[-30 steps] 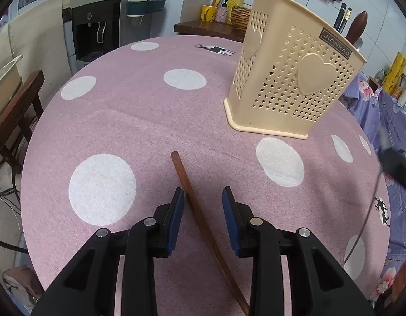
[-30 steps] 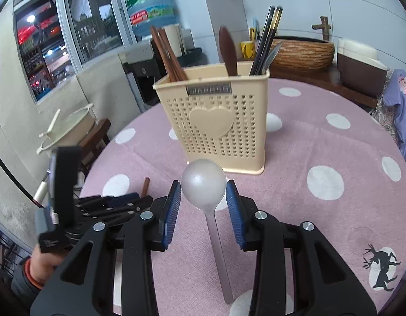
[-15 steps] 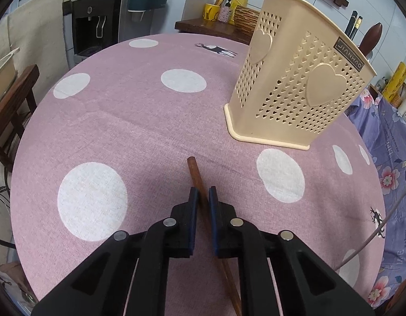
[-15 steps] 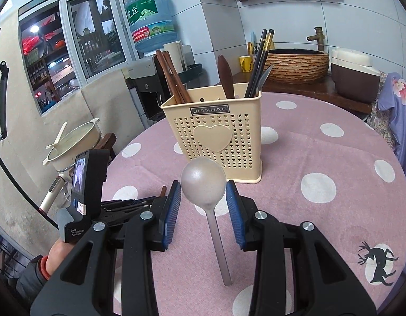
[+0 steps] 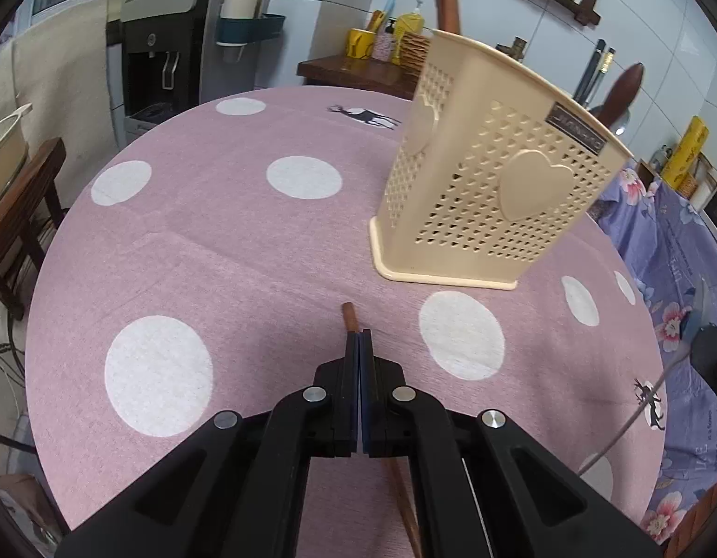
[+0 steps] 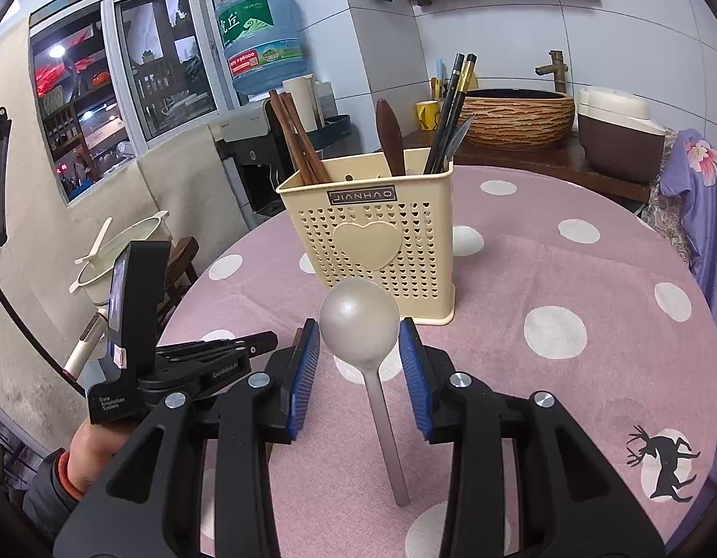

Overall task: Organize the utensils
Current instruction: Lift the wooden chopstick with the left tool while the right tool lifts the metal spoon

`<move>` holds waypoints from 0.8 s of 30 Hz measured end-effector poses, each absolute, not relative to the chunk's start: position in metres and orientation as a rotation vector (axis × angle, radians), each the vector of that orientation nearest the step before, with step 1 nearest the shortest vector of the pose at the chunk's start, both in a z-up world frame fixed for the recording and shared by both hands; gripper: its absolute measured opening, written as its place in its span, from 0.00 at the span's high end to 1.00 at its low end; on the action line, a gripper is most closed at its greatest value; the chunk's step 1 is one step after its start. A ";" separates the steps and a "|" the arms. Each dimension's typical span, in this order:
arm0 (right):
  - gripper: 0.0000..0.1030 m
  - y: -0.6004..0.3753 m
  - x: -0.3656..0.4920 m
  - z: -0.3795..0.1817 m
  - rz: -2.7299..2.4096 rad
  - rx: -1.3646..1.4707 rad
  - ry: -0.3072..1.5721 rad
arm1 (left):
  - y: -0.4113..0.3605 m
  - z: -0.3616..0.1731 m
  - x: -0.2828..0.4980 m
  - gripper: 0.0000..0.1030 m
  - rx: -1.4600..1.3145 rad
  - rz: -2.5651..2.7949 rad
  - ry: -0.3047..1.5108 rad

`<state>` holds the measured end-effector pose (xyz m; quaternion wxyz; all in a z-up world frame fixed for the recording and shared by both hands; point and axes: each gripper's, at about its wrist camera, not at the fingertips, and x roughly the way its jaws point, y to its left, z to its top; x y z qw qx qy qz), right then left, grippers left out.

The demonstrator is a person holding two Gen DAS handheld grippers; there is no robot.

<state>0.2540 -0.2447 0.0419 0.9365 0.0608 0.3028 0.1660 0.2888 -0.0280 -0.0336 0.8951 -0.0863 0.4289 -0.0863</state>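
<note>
A cream perforated utensil holder (image 5: 488, 186) (image 6: 381, 237) stands on the pink polka-dot table (image 5: 247, 232). It holds brown chopsticks (image 6: 298, 135), a dark wooden handle (image 6: 390, 135) and black chopsticks (image 6: 451, 107). My left gripper (image 5: 360, 337) is shut on a brown wooden chopstick (image 5: 350, 316), whose tip pokes out ahead of the pads and whose rest runs back under the gripper. My right gripper (image 6: 358, 353) holds a silver spoon (image 6: 361, 325) between its blue pads, bowl up, a little in front of the holder. The left gripper shows in the right wrist view (image 6: 205, 362).
A water dispenser (image 5: 172, 56) and a wooden chair (image 5: 19, 195) stand left of the table. A sideboard behind carries a woven basket (image 6: 516, 116) and a rice cooker (image 6: 619, 130). A floral purple cloth (image 5: 674, 279) lies at the right.
My left gripper went from open around the chopstick to shut on it. My right gripper with the spoon rose and drew back slightly from the holder.
</note>
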 end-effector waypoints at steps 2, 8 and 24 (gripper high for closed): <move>0.65 -0.244 0.254 0.042 0.337 0.121 0.619 | -0.029 -0.038 0.292 0.99 -0.160 -0.164 0.912; 0.65 -0.243 0.253 0.040 0.325 0.115 0.615 | -0.037 -0.046 0.288 0.61 -0.159 -0.107 0.922; 0.87 -0.248 0.262 0.024 0.321 0.101 0.654 | -0.057 -0.057 0.289 0.88 -0.039 -0.003 0.907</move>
